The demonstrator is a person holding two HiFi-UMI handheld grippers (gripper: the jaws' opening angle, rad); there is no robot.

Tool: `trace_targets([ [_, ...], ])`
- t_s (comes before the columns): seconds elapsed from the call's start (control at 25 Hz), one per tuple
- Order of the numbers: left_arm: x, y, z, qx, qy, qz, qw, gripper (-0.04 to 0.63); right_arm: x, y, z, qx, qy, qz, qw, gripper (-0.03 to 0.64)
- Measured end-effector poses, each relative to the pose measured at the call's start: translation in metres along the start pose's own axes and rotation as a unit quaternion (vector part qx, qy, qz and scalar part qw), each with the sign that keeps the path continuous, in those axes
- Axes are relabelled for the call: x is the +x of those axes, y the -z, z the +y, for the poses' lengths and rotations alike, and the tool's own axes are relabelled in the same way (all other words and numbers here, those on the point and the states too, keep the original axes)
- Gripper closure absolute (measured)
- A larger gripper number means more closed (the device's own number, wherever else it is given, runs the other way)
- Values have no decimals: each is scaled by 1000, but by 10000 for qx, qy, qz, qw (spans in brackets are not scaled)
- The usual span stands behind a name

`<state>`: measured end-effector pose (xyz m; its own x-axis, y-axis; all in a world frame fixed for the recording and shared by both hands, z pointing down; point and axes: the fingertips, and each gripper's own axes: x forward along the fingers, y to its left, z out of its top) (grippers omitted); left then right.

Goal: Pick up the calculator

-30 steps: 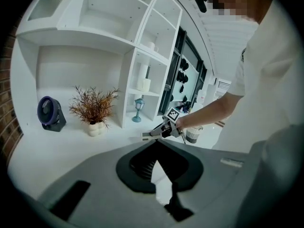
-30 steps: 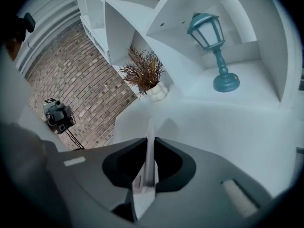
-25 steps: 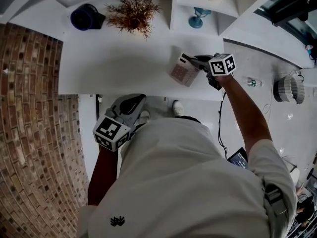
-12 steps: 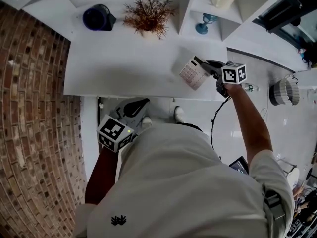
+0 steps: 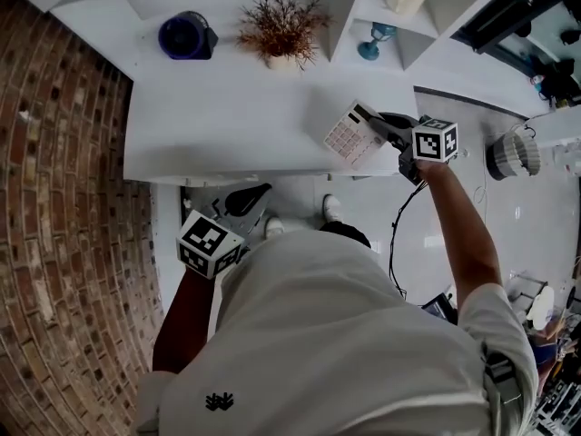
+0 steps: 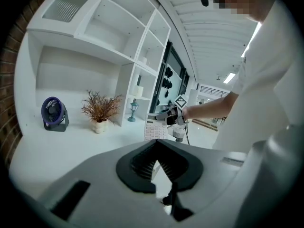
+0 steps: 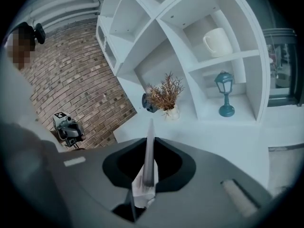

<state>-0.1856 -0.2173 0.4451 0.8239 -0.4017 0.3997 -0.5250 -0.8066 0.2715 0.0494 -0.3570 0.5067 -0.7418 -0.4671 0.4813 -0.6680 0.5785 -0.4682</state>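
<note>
No writing can be read: the key print on the calculator (image 5: 349, 135) is too small, the emblem on the shirt (image 5: 318, 334) unclear.

White tabletop (image 5: 227, 125), brick wall (image 5: 64, 243) along its left side. Back left of the tabletop: purple desk fan (image 5: 184, 36). Right of the fan, not touching it: dried brown plant (image 5: 283, 25) in a small white pot. White shelf unit (image 7: 223, 57) at the right rear, with a teal lantern (image 7: 224, 98) in the lower cubby and a cream mug (image 7: 217, 42) in the cubby above. Glossy floor (image 5: 536, 234) right of the tabletop, with a ribbed grey basket (image 5: 511, 155) on it.
</note>
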Motion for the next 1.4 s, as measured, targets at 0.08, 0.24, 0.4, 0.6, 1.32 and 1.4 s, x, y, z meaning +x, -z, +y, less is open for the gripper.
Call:
trace_targets([
  [0.08,-7,5,0,47,86,0,10000,589,-4,-2,15,-33,9,-72,10000,555],
  [0.24,-17,14,-4,98,277,23,9996,589,-11,-3,45,-72,58,-222,9997,555],
  [0.4,-26,25,-6,138,403,74,9991,589,-14,0,70,-92,45,-273,9996,555],
  [0.6,-34,30,-7,161,513,54,9985,589,-20,4,91,-111,87,-264,9996,555],
  [1.32,-44,36,-5,174,541,-63,9984,589,-30,-5,125,-298,45,-304,9991,555],
  [1.4,-44,36,-6,162,540,-73,9984,589,-30,-6,126,-308,37,-297,9991,555],
])
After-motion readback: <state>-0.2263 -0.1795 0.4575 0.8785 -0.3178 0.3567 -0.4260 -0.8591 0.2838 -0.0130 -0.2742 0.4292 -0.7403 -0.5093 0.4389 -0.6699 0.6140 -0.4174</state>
